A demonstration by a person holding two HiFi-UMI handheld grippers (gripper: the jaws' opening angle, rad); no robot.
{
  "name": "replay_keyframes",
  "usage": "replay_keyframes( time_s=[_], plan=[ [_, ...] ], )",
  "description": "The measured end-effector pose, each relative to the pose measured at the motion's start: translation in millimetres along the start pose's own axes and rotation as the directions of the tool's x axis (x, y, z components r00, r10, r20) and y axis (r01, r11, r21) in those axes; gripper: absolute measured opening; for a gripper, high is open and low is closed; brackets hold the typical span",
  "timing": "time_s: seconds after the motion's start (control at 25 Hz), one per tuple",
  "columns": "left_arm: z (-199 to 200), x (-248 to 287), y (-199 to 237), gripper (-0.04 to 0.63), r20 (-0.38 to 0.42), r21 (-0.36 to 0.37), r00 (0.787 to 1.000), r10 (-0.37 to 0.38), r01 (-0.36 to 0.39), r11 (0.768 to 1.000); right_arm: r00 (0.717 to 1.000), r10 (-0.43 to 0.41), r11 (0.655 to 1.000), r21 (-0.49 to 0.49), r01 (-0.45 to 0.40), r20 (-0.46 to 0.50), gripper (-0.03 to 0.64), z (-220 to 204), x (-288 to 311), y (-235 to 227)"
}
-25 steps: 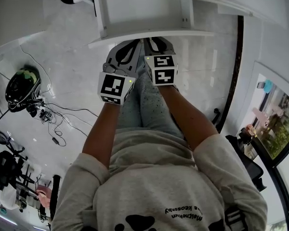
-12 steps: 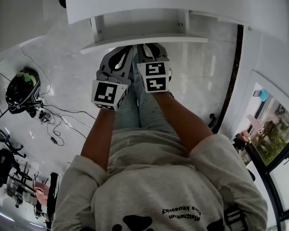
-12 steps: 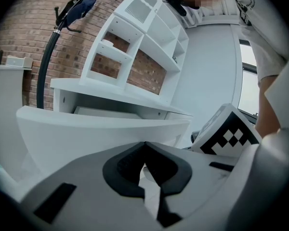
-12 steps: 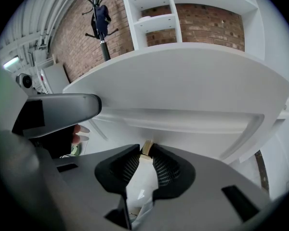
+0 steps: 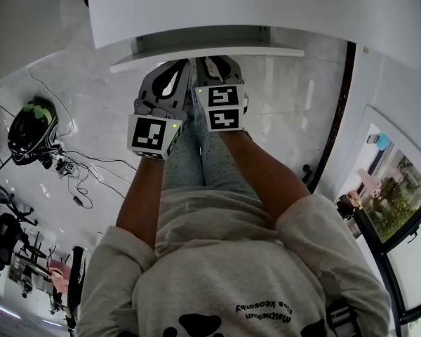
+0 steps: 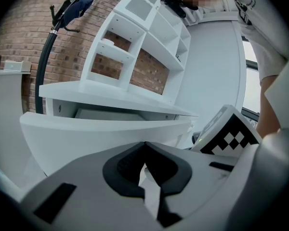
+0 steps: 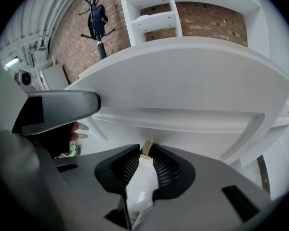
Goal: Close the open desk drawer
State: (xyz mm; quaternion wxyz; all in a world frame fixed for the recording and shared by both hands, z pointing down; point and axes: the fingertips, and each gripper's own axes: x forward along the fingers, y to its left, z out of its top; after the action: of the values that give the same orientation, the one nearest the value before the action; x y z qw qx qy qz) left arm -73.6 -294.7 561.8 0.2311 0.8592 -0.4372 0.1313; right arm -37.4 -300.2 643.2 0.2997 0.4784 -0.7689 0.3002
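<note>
At the far left of the head view, a helmet (image 5: 31, 121) and loose cables (image 5: 81, 170) lie on the floor, well apart from the work. The left gripper (image 5: 177, 67) is held out low in front of the person's knees. Its tips are at the white drawer (image 5: 203, 52), apparently so the nose can push rather than grip. In its own view the left gripper (image 6: 144, 146) has its jaws brought together with nothing between them, and the drawer front (image 6: 86, 134) fills the space just ahead, under the desk top (image 6: 111, 93).

Just beside it, the right gripper (image 5: 221, 62) is set against the same front, probably so the push stays square. In its view the right gripper (image 7: 147, 150) has its pads drawn in to a narrow slit and clamps nothing. A small tan sliver shows at the tips, and it cannot be identified.

The drawer sits under the desk top (image 5: 266, 9) and juts out only a little, so the closing looks nearly done.

The desk top hides most of the drawer, and its inside cannot be seen. No view clearly shows whether the tips actually touch the front. The person's lap and sleeves cover the floor directly below.
</note>
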Motion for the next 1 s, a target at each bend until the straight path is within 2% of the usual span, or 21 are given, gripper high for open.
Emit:
replay_keyframes(
  time_s=[0.64,1.0],
  plan=[
    [22.0,26.2,19.7,0.018,0.019,-0.007,1.000,0.019,-0.018,1.000,1.000,0.019,0.998,-0.054,-0.019,-0.003,0.103,30.0,20.3,-12.9],
    [29.5,34.5,25.5,0.018,0.023,-0.015,0.999,0.024,-0.024,1.000,1.000,0.016,0.999,-0.047,-0.015,0.000,0.103,39.8,26.4,-17.5]
  ],
)
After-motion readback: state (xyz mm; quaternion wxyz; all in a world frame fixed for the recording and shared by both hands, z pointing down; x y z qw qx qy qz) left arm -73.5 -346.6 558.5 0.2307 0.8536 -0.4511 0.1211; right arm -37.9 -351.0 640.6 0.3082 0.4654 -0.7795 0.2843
